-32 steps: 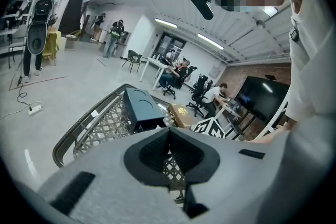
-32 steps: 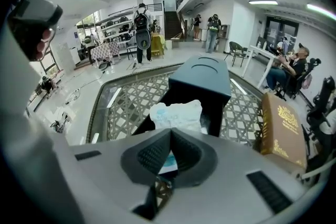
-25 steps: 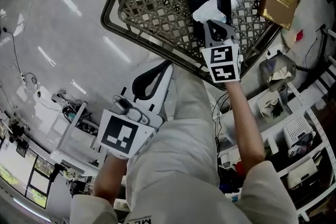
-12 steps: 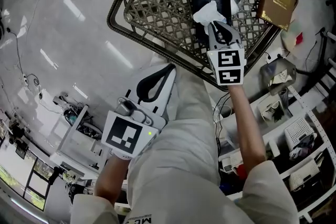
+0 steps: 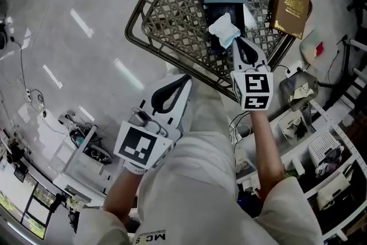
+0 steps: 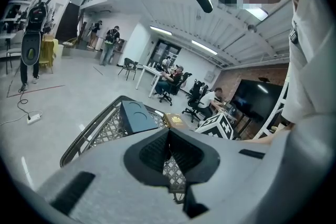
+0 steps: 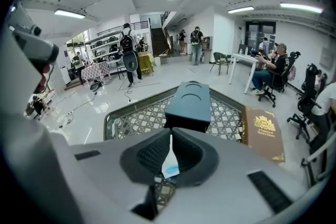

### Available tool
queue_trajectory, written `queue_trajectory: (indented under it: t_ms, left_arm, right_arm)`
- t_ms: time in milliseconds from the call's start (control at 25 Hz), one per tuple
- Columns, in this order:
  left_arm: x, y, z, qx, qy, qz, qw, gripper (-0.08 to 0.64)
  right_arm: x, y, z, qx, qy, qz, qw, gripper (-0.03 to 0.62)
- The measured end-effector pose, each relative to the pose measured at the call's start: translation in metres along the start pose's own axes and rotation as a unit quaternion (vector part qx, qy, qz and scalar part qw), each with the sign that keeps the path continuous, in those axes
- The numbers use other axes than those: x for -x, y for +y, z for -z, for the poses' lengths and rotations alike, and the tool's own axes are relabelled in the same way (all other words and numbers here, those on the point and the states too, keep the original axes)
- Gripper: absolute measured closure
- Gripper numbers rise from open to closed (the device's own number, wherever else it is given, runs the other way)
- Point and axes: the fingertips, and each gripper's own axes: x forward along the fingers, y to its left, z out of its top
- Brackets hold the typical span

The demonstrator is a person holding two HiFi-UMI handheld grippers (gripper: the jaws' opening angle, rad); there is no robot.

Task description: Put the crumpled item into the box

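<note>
The crumpled white item (image 5: 225,30) with a blue tinge hangs over the open black box (image 5: 223,11) on the wicker table (image 5: 166,14). My right gripper (image 5: 235,42) is shut on it. In the right gripper view the crumpled item (image 7: 170,164) shows pinched between the shut jaws of the right gripper (image 7: 170,136). The blue-grey box lid (image 7: 189,99) lies just beyond. My left gripper (image 5: 184,77) is shut on nothing, held low beside the person's leg, short of the table's near edge. The left gripper (image 6: 169,131) points over the table toward the lid (image 6: 136,115).
A brown book with gold print (image 5: 291,0) lies at the table's right corner. White shelves (image 5: 321,146) with clutter stand to the right. The table has a raised dark rim (image 5: 143,51). People sit at desks far off in the room.
The head view has shifted a little. My right gripper keeps the crumpled item over the black box, slightly lower in view. The left gripper has barely moved.
</note>
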Motion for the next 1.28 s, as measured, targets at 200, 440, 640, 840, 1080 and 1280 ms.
queue_trajectory:
  t_ms: [200,440,640,840,1080,1280]
  left_arm:
    - [0.013,-0.009,-0.021,-0.006,-0.015,0.004,0.9999,0.538]
    - [0.027,-0.021,-0.041,-0.005,-0.035,0.011,0.9993,0.538]
    - [0.036,-0.027,-0.056,-0.016,-0.049,0.013,0.9986,0.538]
    - [0.045,-0.031,-0.070,-0.027,-0.065,0.013,0.9974,0.538]
    - [0.056,-0.036,-0.083,-0.038,-0.083,0.017,0.9957,0.538]
    - [0.065,-0.040,-0.093,-0.055,-0.100,0.017,0.9933,0.538]
  right_arm:
    - [0.032,0.006,-0.029,-0.003,-0.026,0.006,1.000,0.566]
    - [0.073,0.018,-0.071,0.025,-0.065,0.016,0.997,0.566]
    - [0.108,0.028,-0.102,0.033,-0.100,0.017,0.994,0.568]
    - [0.144,0.031,-0.124,0.023,-0.135,0.024,0.990,0.569]
    - [0.183,0.032,-0.140,0.010,-0.172,0.042,0.984,0.569]
    - [0.211,0.030,-0.144,-0.001,-0.199,0.060,0.978,0.571]
